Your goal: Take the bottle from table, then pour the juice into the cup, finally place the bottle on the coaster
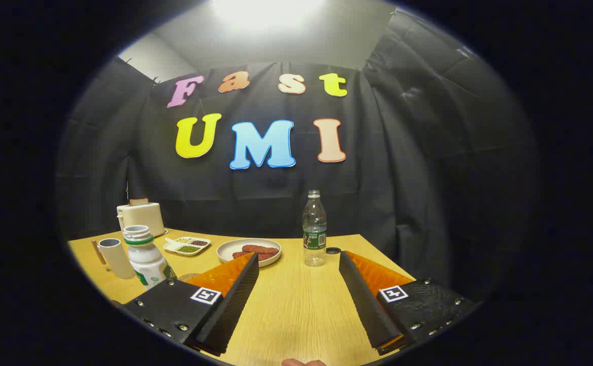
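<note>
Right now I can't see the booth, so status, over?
Gripper open, nothing held. Clear bottle upright just ahead, untouched. Cup far left behind white bottle.

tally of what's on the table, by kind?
Bottles: 2, a clear water bottle and a white juice bottle
Cups: 1, cup
Dishes: 2, plate of sausages and divided snack tray
Toasters: 1, toaster
Loose caps: 1, cap
Total: 7
The gripper is open.

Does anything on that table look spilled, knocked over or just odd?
Nothing spilled or toppled. The clear bottle stands uncapped, a small dark cap lying beside it. The white bottle is open too. The tool hangs open over bare table.
</note>
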A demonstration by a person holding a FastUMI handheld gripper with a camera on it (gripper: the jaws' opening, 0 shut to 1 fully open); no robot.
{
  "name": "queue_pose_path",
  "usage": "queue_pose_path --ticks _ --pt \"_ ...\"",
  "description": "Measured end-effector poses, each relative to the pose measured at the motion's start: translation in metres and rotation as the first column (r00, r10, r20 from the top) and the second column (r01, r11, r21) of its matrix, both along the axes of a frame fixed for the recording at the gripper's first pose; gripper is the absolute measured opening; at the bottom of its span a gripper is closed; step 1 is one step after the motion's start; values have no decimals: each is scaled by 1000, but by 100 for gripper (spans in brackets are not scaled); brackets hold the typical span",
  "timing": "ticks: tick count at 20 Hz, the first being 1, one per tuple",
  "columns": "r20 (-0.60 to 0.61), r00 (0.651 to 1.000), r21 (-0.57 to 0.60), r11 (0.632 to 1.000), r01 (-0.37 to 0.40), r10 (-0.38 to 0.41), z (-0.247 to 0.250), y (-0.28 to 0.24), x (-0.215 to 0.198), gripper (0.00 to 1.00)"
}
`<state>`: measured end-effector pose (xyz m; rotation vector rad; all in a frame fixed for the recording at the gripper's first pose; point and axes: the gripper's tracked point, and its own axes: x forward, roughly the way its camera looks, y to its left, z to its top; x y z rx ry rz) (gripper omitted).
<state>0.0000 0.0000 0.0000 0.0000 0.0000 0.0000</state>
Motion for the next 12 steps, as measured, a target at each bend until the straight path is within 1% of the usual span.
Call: queue_pose_path --ticks 3,5,7,10,12 --pt "-5 1000 -3 1000 -8 8 13 21 -21 97" --pt "-14 1000 -25 999 -27 26 16 34 -31 97" --pt "-11 1000 -43 999 -28 28 23 39 -35 97" --pt "0 1000 -24 999 -30 31 32 51 -37 97" --pt "12 1000 -39 999 -24 25 38 54 -40 97"
